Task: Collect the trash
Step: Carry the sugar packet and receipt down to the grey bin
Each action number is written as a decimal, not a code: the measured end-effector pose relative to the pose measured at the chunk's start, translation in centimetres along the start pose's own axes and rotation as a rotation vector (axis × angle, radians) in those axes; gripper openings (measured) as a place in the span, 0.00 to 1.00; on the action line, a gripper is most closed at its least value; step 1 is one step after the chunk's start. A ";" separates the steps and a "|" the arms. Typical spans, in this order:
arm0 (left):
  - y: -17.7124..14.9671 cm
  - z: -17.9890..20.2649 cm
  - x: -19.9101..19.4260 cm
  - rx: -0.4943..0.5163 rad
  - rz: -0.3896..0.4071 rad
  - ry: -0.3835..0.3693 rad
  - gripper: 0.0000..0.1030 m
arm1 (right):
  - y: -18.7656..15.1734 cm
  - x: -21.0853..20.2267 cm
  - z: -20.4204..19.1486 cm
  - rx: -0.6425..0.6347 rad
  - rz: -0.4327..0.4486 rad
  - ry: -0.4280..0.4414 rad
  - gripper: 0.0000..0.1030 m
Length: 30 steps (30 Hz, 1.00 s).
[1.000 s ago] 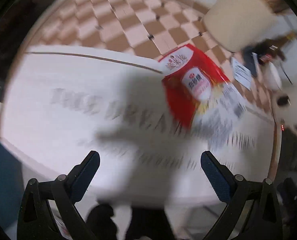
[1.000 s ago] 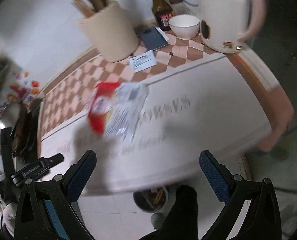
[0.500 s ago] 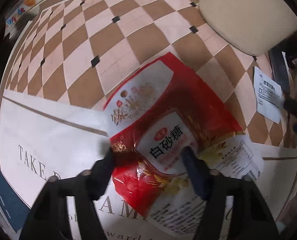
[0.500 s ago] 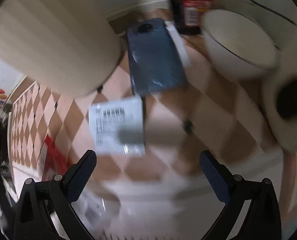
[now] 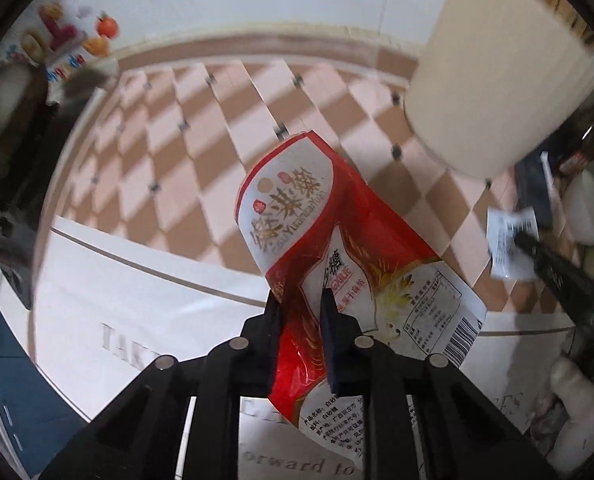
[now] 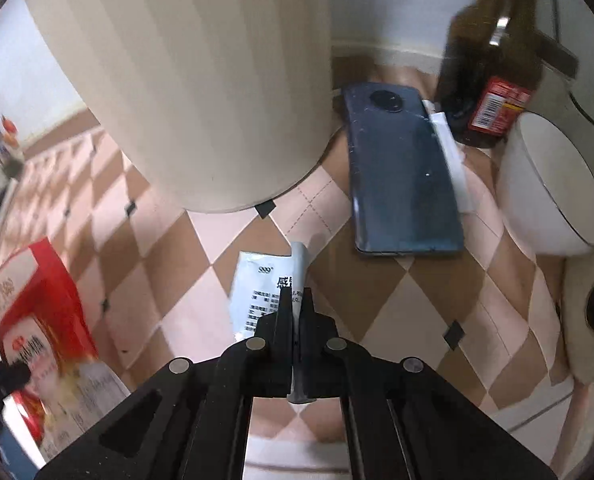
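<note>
Lifting together: left tongs [image 5: 302, 312] pinch the sugar bag [image 5: 317, 240], right tongs [image 6: 295, 300] pinch the sachet [image 6: 263, 284]; we rise straight off the counter [image 6: 377, 280], avoiding the phone [image 6: 401, 176].

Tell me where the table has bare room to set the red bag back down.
Bare checkered cloth lies left of the red bag, before the wall. Crowded on the right: cream container, phone, bottle, white bowl.

Left black two-finger gripper [image 5: 302, 312], lower centre of its wrist view: jaws nearly closed, clamping a crumpled red-and-white plastic sugar bag [image 5: 329, 264]. Right black two-finger gripper [image 6: 295, 300], lower centre of its view: jaws pinched onto a small white printed sachet [image 6: 265, 288], fingers pointing toward frame top.
</note>
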<state>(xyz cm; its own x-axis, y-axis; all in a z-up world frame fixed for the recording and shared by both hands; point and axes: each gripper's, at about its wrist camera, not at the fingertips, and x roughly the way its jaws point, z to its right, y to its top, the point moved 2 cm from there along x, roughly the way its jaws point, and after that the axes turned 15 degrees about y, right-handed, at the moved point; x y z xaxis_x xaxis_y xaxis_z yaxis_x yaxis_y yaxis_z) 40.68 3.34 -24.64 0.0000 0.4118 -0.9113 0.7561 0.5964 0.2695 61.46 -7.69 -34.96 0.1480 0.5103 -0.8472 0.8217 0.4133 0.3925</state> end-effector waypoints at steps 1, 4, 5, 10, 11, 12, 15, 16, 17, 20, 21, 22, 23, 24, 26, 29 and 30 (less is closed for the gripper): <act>0.3 -0.3 -0.9 -0.001 0.033 -0.013 0.14 | -0.2 -0.8 0.1 0.020 0.016 0.025 0.02; 1.2 -2.3 -2.5 -0.016 0.085 -0.018 0.14 | -1.0 -3.9 0.3 0.068 0.068 0.089 0.02; 1.0 -3.0 -3.4 -0.017 0.103 -0.020 0.14 | -1.3 -4.7 0.3 0.079 0.080 0.104 0.02; -1.5 -7.4 -5.1 -0.012 0.166 -0.032 0.14 | -6.2 -10.9 -2.2 0.126 0.150 0.190 0.02; -2.6 -8.5 -5.4 -0.007 0.174 -0.036 0.14 | -7.5 -12.0 -3.0 0.133 0.160 0.208 0.02; -3.5 -9.4 -5.5 -0.005 0.179 -0.038 0.14 | -8.2 -12.9 -3.6 0.136 0.168 0.219 0.02; -7.3 -12.6 -5.8 0.008 0.197 -0.045 0.14 | -13.0 -16.0 -6.7 0.139 0.189 0.263 0.02; -8.7 -13.6 -5.6 0.014 0.198 -0.053 0.14 | -14.8 -16.5 -7.8 0.144 0.191 0.276 0.02; -10.3 -14.7 -5.5 0.024 0.198 -0.058 0.14 | -16.8 -17.4 -8.7 0.148 0.189 0.287 0.02; -14.6 -17.9 -4.4 0.054 0.202 -0.056 0.14 | -22.6 -19.0 -11.9 0.166 0.187 0.296 0.02; -16.0 -18.7 -3.9 0.064 0.195 -0.059 0.14 | -25.3 -19.2 -13.4 0.171 0.184 0.281 0.02; -17.4 -19.5 -3.3 0.075 0.186 -0.061 0.14 | -27.2 -19.3 -14.3 0.179 0.179 0.273 0.02; -19.2 -20.5 -2.4 0.091 0.168 -0.064 0.14 | -29.1 -19.3 -15.1 0.191 0.168 0.265 0.02; -20.5 -21.1 -1.8 0.102 0.154 -0.067 0.14 | -31.5 -19.2 -16.1 0.211 0.154 0.256 0.02; -22.9 -22.0 -0.3 0.137 0.124 -0.061 0.14 | -36.0 -18.4 -17.7 0.254 0.120 0.238 0.02; -26.3 -22.8 2.7 0.170 0.054 -0.069 0.14 | -41.2 -16.7 -18.6 0.311 0.062 0.217 0.02; -27.5 -22.9 4.0 0.183 0.027 -0.069 0.14 | -42.8 -16.0 -18.7 0.328 0.042 0.211 0.02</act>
<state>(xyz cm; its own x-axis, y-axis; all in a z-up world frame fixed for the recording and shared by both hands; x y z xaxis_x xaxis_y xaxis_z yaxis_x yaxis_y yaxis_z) 4.92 4.32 -28.54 0.0615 0.3740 -0.9254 0.8616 0.4481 0.2384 13.65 -19.44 -31.53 0.0973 0.6793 -0.7274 0.9546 0.1431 0.2613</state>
